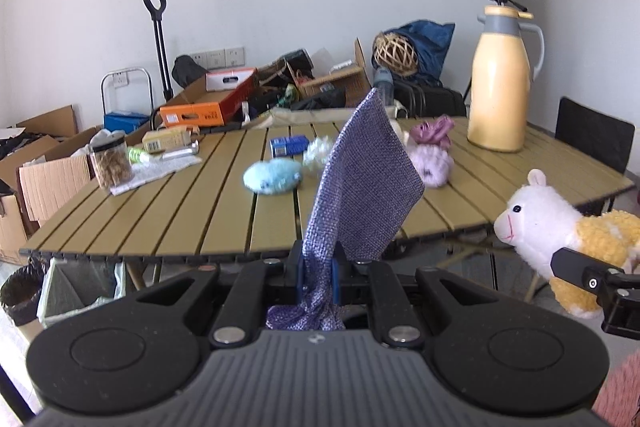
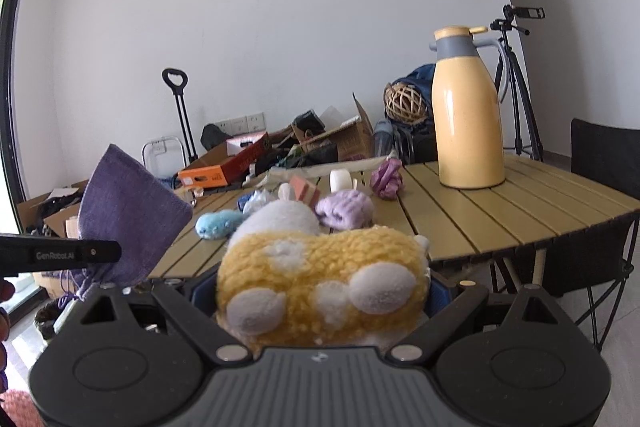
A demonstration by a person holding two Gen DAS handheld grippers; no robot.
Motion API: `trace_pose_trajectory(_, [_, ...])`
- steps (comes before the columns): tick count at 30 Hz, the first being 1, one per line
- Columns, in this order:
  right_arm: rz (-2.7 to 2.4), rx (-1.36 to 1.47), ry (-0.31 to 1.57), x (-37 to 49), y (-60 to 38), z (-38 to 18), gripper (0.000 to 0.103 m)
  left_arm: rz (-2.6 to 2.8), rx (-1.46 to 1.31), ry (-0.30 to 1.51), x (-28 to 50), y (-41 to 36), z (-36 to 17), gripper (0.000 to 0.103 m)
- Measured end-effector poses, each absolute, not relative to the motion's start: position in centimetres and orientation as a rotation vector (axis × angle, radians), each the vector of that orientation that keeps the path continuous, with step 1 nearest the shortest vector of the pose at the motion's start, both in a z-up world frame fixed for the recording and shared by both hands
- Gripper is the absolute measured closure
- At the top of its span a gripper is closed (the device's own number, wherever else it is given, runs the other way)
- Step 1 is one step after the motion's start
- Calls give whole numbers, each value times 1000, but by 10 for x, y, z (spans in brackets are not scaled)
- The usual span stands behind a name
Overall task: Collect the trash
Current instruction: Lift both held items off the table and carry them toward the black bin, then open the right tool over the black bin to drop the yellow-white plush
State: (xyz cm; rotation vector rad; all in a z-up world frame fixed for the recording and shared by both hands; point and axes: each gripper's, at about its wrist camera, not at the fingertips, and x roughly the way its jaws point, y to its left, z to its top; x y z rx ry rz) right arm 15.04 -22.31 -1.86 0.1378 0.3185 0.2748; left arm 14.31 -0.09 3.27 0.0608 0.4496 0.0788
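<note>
A cluttered home room: slatted table (image 1: 224,219), cardboard boxes (image 1: 44,179), tripod (image 2: 516,79).

The near half of the slatted desk (image 1: 168,227) lies bare, open to a pass from its front edge. Farther in, a blue plush (image 1: 273,176), a lilac plush (image 1: 431,163) and a jar (image 1: 111,159) crowd the middle and left. The tall yellow jug (image 2: 469,123) blocks the far right; bare slats lie in front of it.
</note>
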Motion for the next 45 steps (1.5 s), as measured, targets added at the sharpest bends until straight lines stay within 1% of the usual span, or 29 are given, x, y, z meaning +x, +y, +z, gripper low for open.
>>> trace_pose_trajectory(10, [289, 117, 479, 137, -217, -60, 9, 84, 60, 578, 128, 8, -14, 90])
trace_pose_trajectory(26, [303, 72, 743, 145, -192, -130, 9, 148, -58, 854, 159, 38, -102, 90])
trace_pose_trajectory(33, [289, 52, 800, 157, -187, -142, 9, 162, -87, 904, 172, 49, -122, 90])
trace_pose_trajectory(45, [307, -3, 856, 195, -169, -153, 9, 201, -116, 943, 195, 67, -137, 90])
